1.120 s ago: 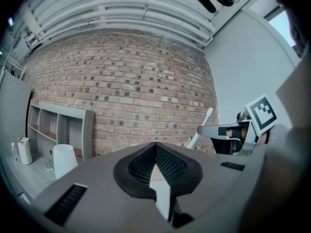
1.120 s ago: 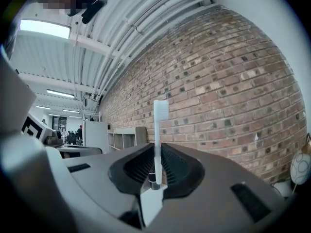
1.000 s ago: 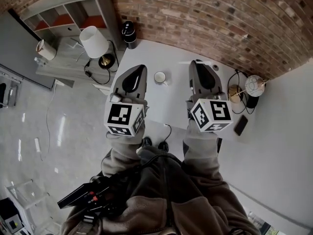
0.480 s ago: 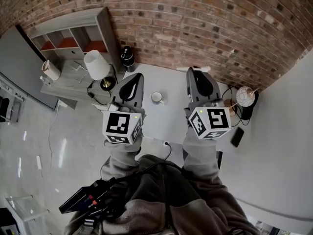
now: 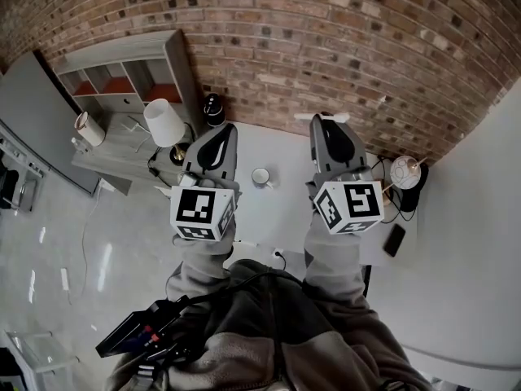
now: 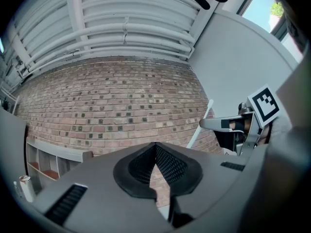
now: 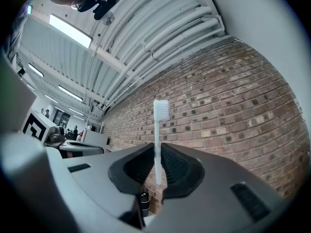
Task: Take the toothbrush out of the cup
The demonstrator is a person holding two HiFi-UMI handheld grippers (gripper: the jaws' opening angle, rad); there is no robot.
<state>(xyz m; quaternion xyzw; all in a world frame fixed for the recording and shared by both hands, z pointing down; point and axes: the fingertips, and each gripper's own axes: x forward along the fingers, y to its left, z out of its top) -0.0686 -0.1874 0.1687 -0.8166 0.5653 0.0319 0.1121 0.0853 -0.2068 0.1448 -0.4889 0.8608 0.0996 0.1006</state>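
Observation:
A white toothbrush (image 7: 157, 140) stands upright between the jaws of my right gripper (image 7: 157, 152), bristle head up against the brick wall. In the head view that toothbrush (image 5: 321, 118) lies across the tip of my right gripper (image 5: 326, 122), held above the white table (image 5: 285, 202). The white cup (image 5: 262, 177) stands on the table between the two grippers, apart from both. My left gripper (image 5: 221, 130) hangs to the cup's left; in its own view my left gripper (image 6: 156, 149) is shut on nothing. That view also has the toothbrush (image 6: 199, 125) at the right.
A white-shaded lamp (image 5: 163, 122) and a black cylinder (image 5: 213, 108) stand at the table's far left corner. A grey shelf unit (image 5: 122, 80) is left of them. A round globe lamp (image 5: 404, 172), cables and a dark phone (image 5: 394, 239) lie at the right. A brick wall (image 5: 326, 47) backs the table.
Both grippers have risen and pushed further from the cup toward the wall. The toothbrush now shows clear across the right gripper's tip. The head camera has tilted up.

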